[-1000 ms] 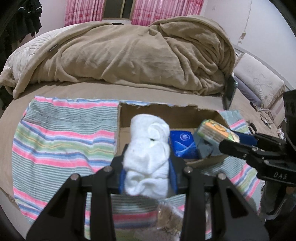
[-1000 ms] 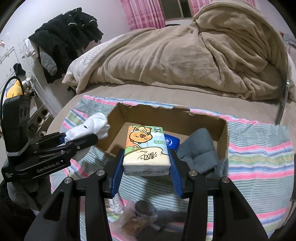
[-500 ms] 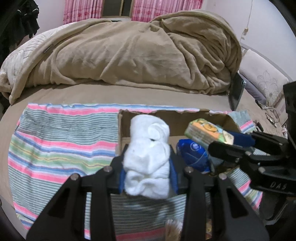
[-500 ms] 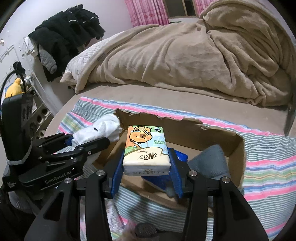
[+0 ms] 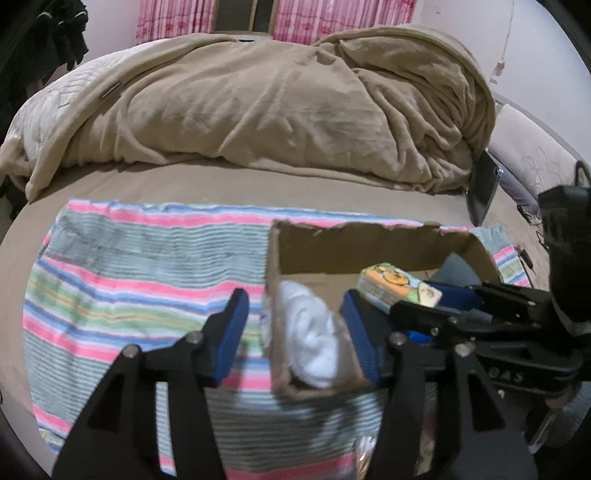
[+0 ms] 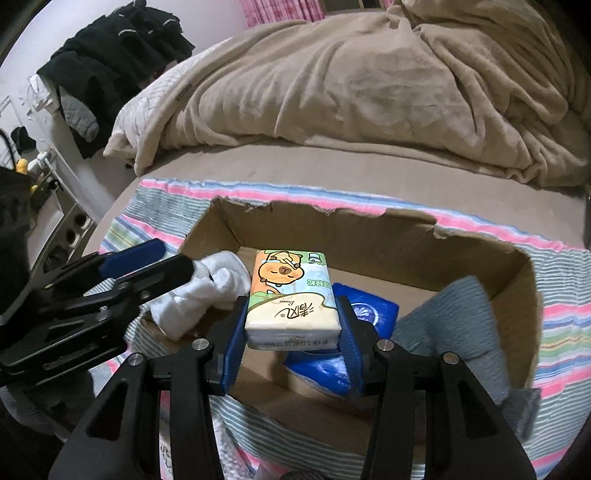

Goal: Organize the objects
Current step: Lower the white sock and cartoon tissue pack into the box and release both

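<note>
Jaws of the left gripper (image 5: 295, 332) have just been opening, the white rolled cloth (image 5: 314, 343) loose between them at lower centre over the brown cardboard box (image 5: 369, 251); the right gripper (image 6: 291, 332) clamps the cartoon-printed tissue pack (image 6: 291, 295).

Rumpled beige bed (image 5: 258, 110) — pink curtains (image 5: 177, 18)

sits on a striped cloth (image 6: 561, 317) spread over the bed: cardboard box (image 6: 369, 240), heaped blanket (image 6: 369, 81) behind. lies inside: rolled sock (image 6: 199, 295) at left, folded cloth (image 6: 454, 321) at right, blue pack (image 6: 369, 310) between.

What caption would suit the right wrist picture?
Right gripper holds a cartoon tissue pack over a cardboard box.
</note>
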Demonstrator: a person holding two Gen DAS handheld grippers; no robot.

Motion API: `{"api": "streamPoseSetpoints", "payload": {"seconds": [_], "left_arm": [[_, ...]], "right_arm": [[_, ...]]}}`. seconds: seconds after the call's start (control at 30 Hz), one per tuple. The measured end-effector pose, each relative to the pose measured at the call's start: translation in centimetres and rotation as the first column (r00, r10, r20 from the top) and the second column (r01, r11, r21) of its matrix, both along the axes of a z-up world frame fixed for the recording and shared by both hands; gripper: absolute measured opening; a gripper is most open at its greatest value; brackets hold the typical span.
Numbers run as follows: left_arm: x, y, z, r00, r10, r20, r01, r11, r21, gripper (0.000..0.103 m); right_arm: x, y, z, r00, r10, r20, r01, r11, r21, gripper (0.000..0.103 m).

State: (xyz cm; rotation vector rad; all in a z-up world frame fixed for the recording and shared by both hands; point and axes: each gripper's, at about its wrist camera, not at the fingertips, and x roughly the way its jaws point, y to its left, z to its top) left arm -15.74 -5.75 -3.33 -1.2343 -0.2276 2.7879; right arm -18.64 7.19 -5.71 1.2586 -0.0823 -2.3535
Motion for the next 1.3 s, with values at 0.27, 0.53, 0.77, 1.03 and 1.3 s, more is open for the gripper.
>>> {"api": "streamPoseSetpoints", "payload": {"seconds": [0.27, 0.53, 0.77, 1.03, 1.3], "left_arm": [[1.6, -2.0, 0.1, 0.999, 0.038, 0.006, -0.038, 0.999, 0.033, 0.056], [0.1, -0.9, -2.0, 0.997, -0.003, 0.073, 0.003, 1.000, 0.000, 0.056], [-0.4, -1.0, -4.2, 0.991, 0.019, 0.136, -0.021, 1.000, 0.012, 0.056], [1.3, -1.7, -2.2, 0.994, 0.039, 0.097, -0.040, 0.999, 0.005, 0.056], [4.4, -1.1, 0.0, 0.998, 0.023, 0.058, -0.024, 1.000, 0.010, 0.056]], "right_arm": [[0.7, -1.9, -0.7, 0.999, 0.012, 0.035, -0.013, 0.999, 0.029, 0.050], [1.9, -1.4, 0.1, 0.999, 0.018, 0.029, -0.019, 1.000, 0.018, 0.053], [1.1, -1.0, -1.4, 0.995, 0.040, 0.088, -0.037, 0.999, -0.036, 0.053], [1.2, -1.4, -1.1, 0.993, 0.055, 0.104, -0.045, 0.994, -0.100, 0.053], [3.8, -0.3, 1.8, 1.000, 0.016, 0.021, -0.015, 0.999, -0.050, 0.065]]}}
